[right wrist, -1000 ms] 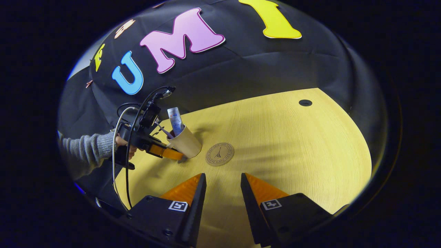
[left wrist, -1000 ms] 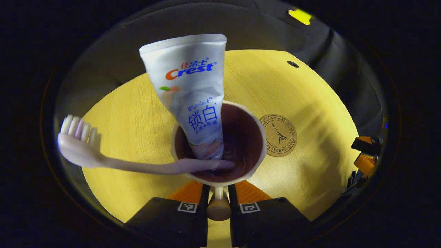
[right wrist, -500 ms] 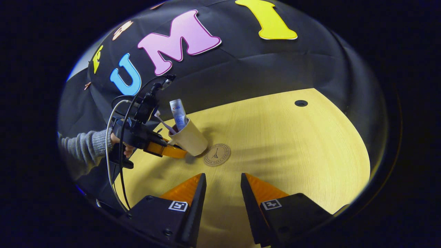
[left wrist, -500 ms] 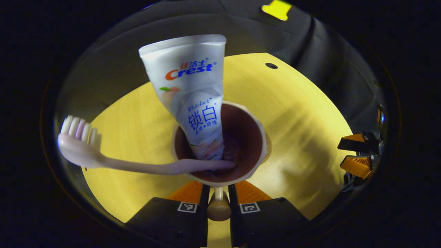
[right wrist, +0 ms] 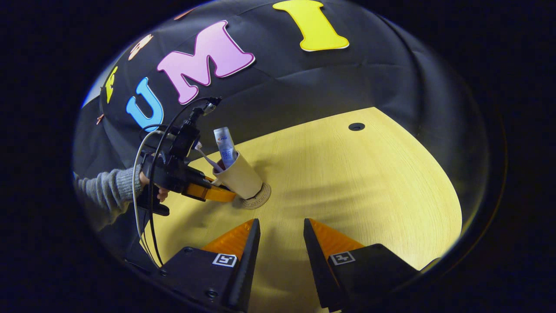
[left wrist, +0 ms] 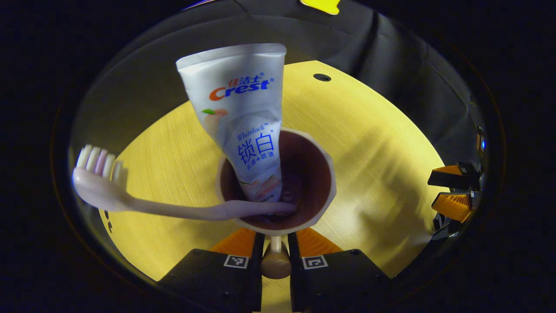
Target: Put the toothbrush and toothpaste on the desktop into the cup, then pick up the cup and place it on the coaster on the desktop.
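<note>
Left gripper view: left tool [left wrist: 276,248] pinched handle of cup [left wrist: 278,182], fingers pressed on it. Toothpaste [left wrist: 243,117] and toothbrush [left wrist: 143,195] stood inside cup. Coaster, beside cup a second ago, had slid out of sight beneath it.

Right gripper view: right tool [right wrist: 280,243] spread, held nothing, hung over surface [right wrist: 347,174]. Cup [right wrist: 239,176] sat tilted over coaster [right wrist: 258,200], coaster rim peeking out. Cup had travelled onto target; lowering and release seemingly remained.

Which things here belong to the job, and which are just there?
Job:
- cup, handle pinched by left claw
- toothbrush in cup
- toothpaste in cup
- coaster, partly under cup

Just there:
- right claw, open, idle
- table hole
- cables
</note>
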A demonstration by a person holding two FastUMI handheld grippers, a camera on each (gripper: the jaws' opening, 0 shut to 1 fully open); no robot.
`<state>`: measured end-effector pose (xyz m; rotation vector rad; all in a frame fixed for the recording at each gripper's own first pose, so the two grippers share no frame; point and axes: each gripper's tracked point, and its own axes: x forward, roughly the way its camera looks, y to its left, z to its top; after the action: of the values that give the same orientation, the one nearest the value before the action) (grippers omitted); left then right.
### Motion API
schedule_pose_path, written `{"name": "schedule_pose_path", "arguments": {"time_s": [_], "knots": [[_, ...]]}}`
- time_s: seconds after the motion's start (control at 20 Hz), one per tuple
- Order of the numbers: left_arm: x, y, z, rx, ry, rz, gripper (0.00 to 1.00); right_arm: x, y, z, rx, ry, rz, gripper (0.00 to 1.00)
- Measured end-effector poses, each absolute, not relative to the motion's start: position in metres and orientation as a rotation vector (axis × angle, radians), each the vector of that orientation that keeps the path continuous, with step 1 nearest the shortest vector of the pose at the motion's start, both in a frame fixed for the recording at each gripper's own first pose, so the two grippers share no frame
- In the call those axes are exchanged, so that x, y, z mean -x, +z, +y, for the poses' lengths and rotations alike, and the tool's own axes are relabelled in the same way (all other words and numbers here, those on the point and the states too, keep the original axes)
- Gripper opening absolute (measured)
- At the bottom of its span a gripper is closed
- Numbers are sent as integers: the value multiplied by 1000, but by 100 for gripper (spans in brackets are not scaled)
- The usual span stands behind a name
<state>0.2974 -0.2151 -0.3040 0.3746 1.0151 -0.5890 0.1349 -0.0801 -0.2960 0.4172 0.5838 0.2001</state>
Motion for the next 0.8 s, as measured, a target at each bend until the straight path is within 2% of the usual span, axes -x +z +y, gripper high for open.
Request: {"name": "schedule_pose_path", "arguments": {"time_s": [0.05, 0.65, 0.7, 0.8], "knots": [[-299, -305, -219, -377, -588, 1014, 30, -135, -295, -80, -420, 199, 580, 62], [-294, -315, -230, -417, -601, 1043, 30, -123, -298, -81, -434, 186, 585, 62], [-295, -316, -233, -417, -603, 1033, 26, -122, -298, -81, -438, 185, 586, 62], [-293, -317, -234, -421, -604, 1033, 30, -120, -298, -81, -440, 183, 587, 62]]}}
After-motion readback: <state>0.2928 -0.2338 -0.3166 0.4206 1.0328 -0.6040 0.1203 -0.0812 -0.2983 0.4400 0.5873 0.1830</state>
